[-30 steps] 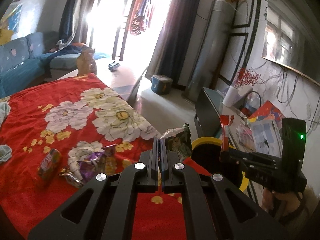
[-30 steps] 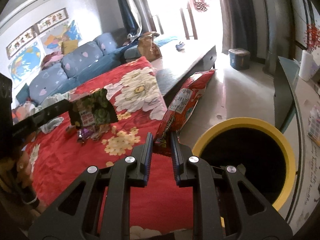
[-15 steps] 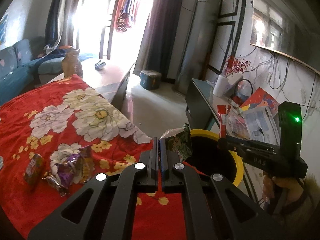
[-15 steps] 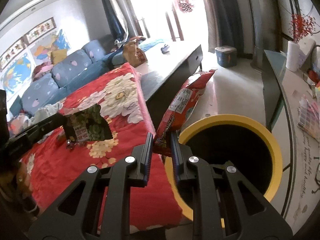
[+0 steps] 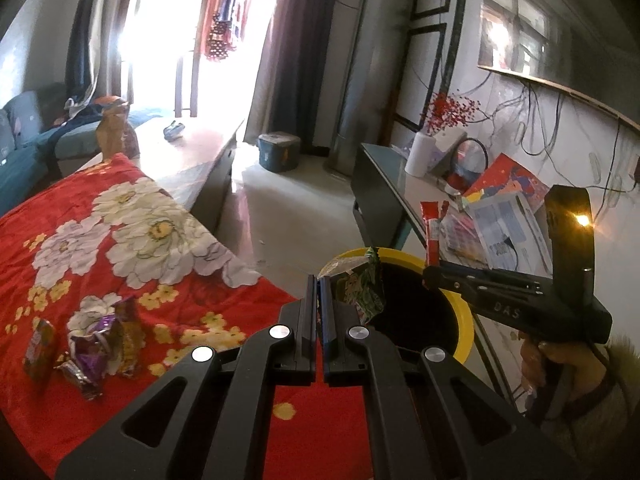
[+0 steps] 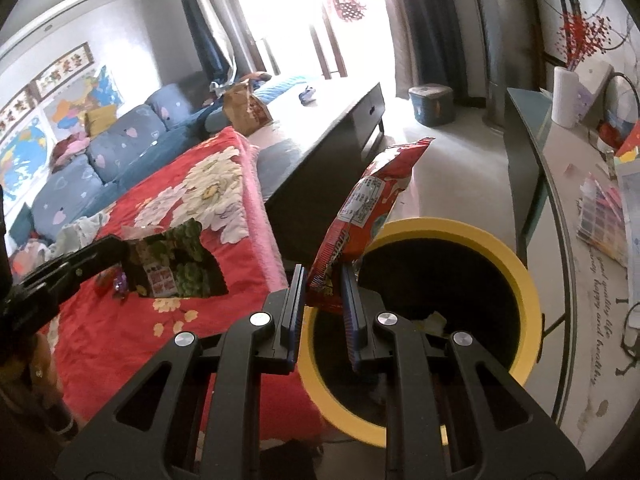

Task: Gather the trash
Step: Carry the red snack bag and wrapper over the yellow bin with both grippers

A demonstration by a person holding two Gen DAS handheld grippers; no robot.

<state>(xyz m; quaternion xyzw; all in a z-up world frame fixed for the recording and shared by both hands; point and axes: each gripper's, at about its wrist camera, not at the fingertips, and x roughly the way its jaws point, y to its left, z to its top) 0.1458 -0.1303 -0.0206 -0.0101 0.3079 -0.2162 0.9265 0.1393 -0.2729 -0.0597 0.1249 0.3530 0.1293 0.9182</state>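
Left tongs [image 5: 318, 280] clench a green wrapper [image 5: 362, 290]; right tongs [image 6: 324, 276] grasp a red snack bag [image 6: 370, 208] above the yellow bin [image 6: 516, 268]. Both look light, crinkly, slippery; edge pinches suit.

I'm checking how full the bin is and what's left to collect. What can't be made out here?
- Bin contents: right view, dark inside, partly behind the red bag.
- Wrappers on the blanket: left view, too small to read.
- Green wrapper: left view, gripper hides its lower edge.
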